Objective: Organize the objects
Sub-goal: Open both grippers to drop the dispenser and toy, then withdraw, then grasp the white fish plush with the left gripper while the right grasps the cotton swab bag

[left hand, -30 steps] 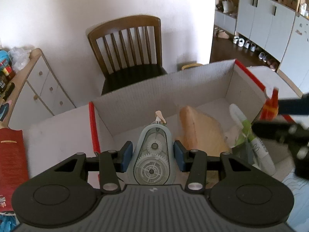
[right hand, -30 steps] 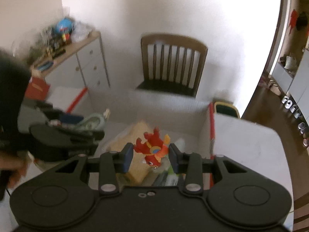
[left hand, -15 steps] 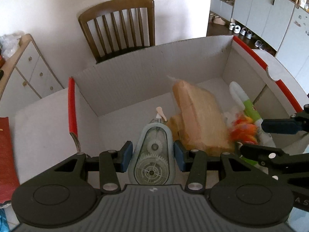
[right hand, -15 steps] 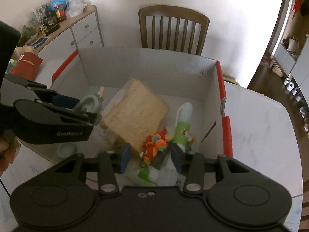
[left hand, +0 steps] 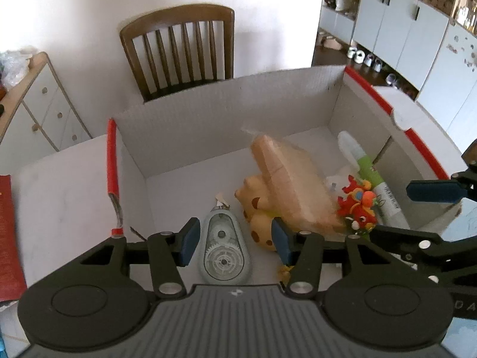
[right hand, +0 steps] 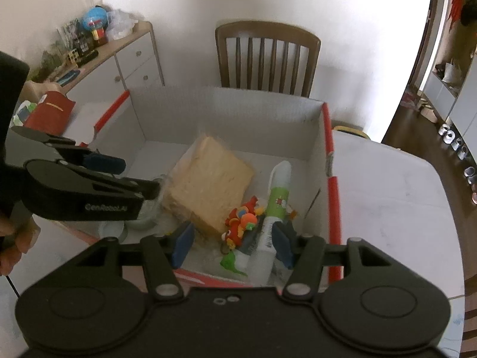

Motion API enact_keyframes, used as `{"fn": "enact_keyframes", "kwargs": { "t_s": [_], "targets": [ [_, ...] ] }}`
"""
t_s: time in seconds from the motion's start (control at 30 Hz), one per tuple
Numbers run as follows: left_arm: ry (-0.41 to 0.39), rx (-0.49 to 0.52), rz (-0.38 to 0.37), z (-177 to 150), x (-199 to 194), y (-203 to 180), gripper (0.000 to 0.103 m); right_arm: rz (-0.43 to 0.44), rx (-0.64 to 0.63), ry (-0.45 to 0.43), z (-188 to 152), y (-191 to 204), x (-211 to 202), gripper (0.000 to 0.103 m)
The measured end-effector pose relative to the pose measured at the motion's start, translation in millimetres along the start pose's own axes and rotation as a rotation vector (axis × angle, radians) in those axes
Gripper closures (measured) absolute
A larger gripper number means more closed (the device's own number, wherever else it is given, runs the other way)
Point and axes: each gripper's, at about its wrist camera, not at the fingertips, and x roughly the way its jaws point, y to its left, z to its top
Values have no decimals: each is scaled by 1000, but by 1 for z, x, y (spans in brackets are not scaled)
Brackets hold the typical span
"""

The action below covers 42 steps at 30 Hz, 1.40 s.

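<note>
My left tool [left hand: 234, 240] is spreading: its blue pads now stand clear of the pale grey-blue teardrop-shaped correction-tape dispenser [left hand: 224, 252], which they clamped a second ago. The dispenser lies on the floor of the open white cardboard box with red-edged flaps [left hand: 208, 125], between the pads but untouched. My right tool [right hand: 232, 243] is likewise spreading. The small red and orange plush toy [right hand: 243, 220], pinched a second ago, has dropped free and rests in the box against the green-and-white tube [right hand: 275, 200], beside the tan slab in clear wrapping [right hand: 208, 182]. Both tools hang over the box's near edge. The box sits on the white tabletop [right hand: 387, 197].
</note>
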Motion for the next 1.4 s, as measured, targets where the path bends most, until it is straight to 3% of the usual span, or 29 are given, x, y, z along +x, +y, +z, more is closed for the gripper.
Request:
{"fn": "enact_keyframes", "kwargs": {
  "t_s": [0.33, 0.97, 1.07, 1.4],
  "targets": [
    [-46, -46, -28, -5, -38, -5, 52, 9, -3, -49, -4, 0, -38, 43],
    [-153, 3, -47, -40, -121, -36, 51, 66, -32, -127, -39, 9, -109, 37],
    [-175, -9, -64, -51, -131, -39, 33, 94, -22, -129, -50, 8, -117, 33],
    [-189, -42, -78, -93, -151, -51, 26, 111, -16, -131, -92, 6, -138, 25]
  ]
}}
